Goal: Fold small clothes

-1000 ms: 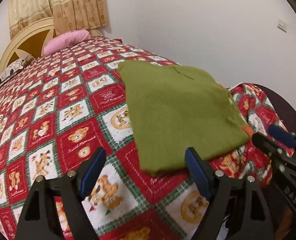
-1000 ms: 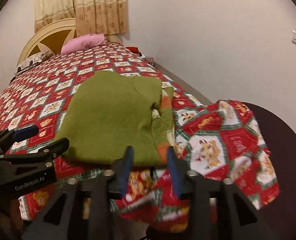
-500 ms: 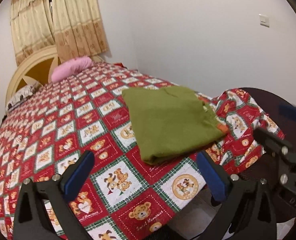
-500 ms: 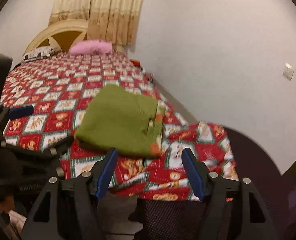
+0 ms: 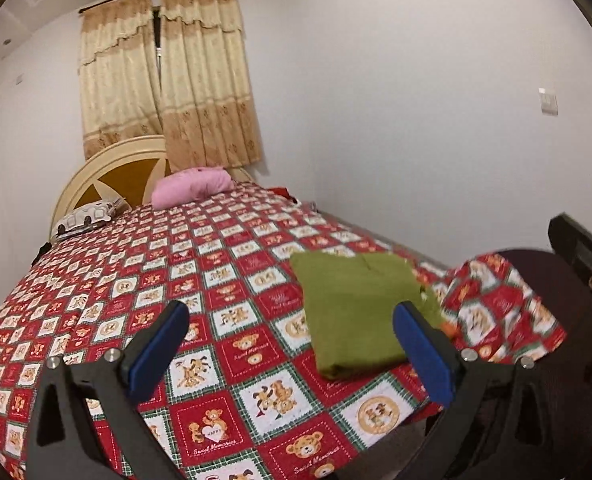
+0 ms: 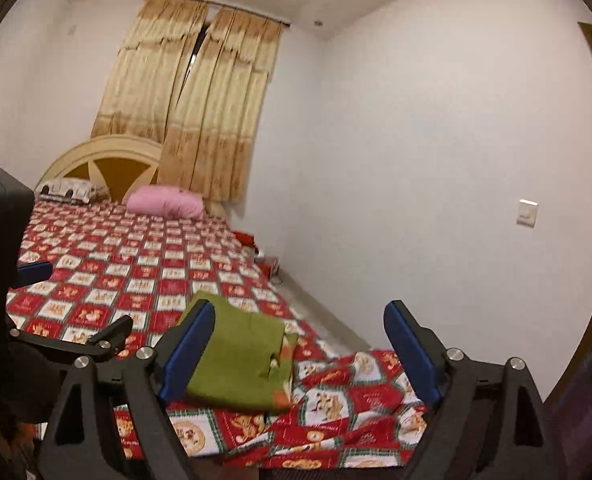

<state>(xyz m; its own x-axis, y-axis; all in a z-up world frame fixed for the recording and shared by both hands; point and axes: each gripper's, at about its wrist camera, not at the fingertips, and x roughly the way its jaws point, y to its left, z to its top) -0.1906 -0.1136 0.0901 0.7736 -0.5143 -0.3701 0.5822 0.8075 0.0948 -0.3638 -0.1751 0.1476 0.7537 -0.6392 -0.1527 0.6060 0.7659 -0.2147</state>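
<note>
A small green garment (image 5: 355, 312) lies folded flat near the foot corner of the bed, with an orange trim at its right edge; it also shows in the right wrist view (image 6: 240, 360). My left gripper (image 5: 292, 350) is wide open and empty, held back and above the bed's foot. My right gripper (image 6: 299, 350) is also wide open and empty, held well back from the garment. Part of the right gripper (image 5: 583, 252) shows at the far right of the left wrist view. The left gripper (image 6: 76, 332) shows at the left of the right wrist view.
The bed has a red and green checked bear-print cover (image 5: 156, 280). A pink pillow (image 5: 192, 190) and a patterned pillow (image 5: 88, 216) lie by the headboard. A dark chair (image 5: 567, 320) with the cover draped on it stands at the foot. A white wall (image 6: 415, 160) runs along the right.
Both grippers have pulled back and up from the garment and opened wider. The green garment stays folded on the bed.
</note>
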